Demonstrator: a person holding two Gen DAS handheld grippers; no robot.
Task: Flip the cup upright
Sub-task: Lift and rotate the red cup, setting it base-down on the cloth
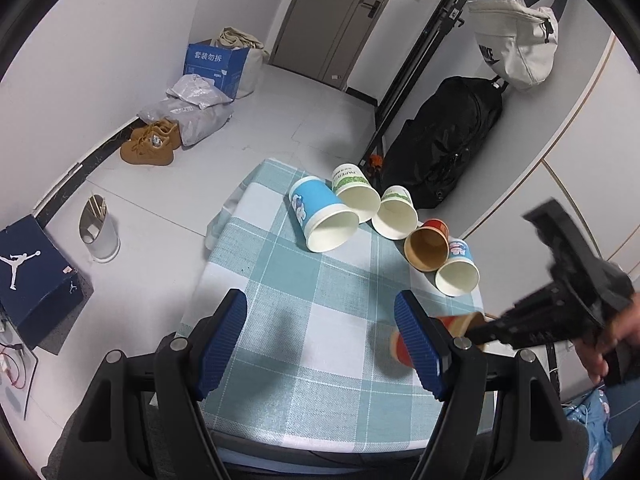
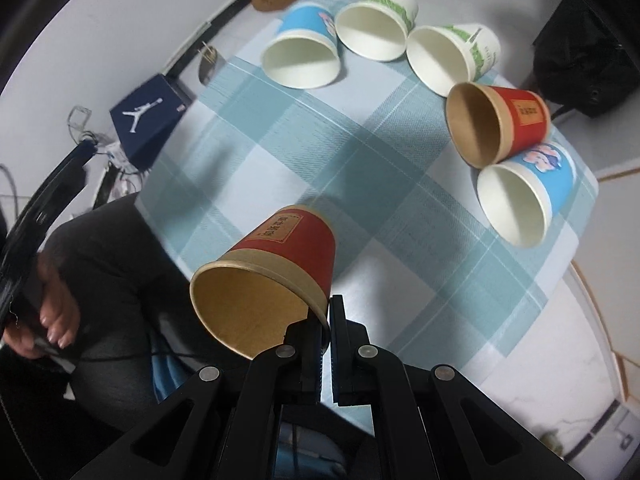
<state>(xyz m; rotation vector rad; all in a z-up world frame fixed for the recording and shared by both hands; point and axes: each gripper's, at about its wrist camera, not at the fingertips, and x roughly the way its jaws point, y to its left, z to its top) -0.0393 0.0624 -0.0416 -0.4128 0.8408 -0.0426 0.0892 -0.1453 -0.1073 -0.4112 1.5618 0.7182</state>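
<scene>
My right gripper (image 2: pixel 327 312) is shut on the rim of a red paper cup (image 2: pixel 280 264) with a brown inside, holding it tilted above the near part of the checked tablecloth (image 2: pixel 360 152). In the left wrist view this cup (image 1: pixel 460 322) shows blurred behind my right finger pad, with the right gripper (image 1: pixel 480 328) reaching in from the right. My left gripper (image 1: pixel 320 320) is open and empty over the near table. Several other cups lie on their sides at the far edge: a blue one (image 1: pixel 320 216), two white-green ones (image 1: pixel 356 192), a red one (image 1: pixel 428 246), a small blue one (image 1: pixel 458 272).
The small table stands in a room with a black backpack (image 1: pixel 440 148) beyond its far right corner. On the floor to the left are a white bin (image 1: pixel 100 228), a dark shoe box (image 1: pixel 36 276) and brown shoes (image 1: pixel 152 146).
</scene>
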